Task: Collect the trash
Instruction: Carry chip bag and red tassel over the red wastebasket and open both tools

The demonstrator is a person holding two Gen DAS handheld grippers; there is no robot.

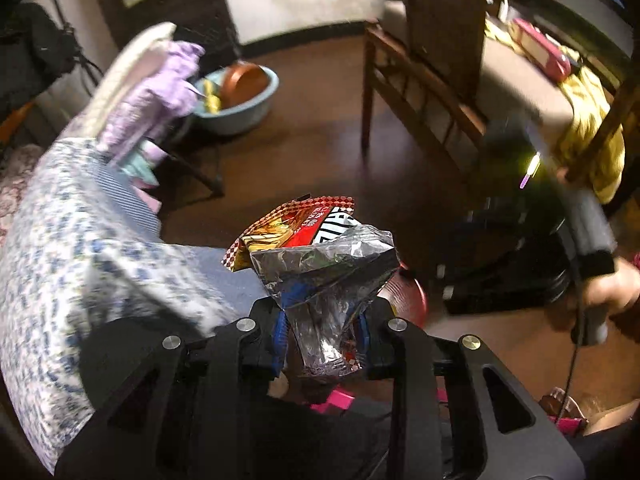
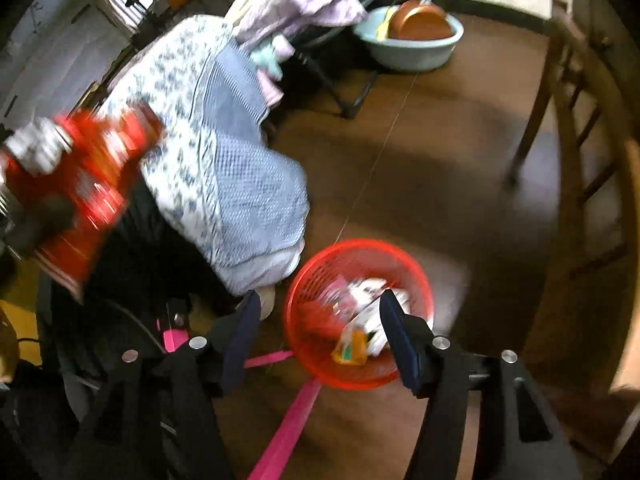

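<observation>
Two crumpled snack wrappers (image 1: 320, 252) are clamped by the left gripper (image 1: 324, 320), hiding most of the red basket (image 2: 360, 312). Right gripper (image 2: 320, 320), fingers parted and empty, is angled down over the blurred basket contents.

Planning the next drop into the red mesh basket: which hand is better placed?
Probably the left: its tool is clamped on the crumpled foil snack wrapper, while the right tool hangs open and empty over the red mesh basket.
</observation>
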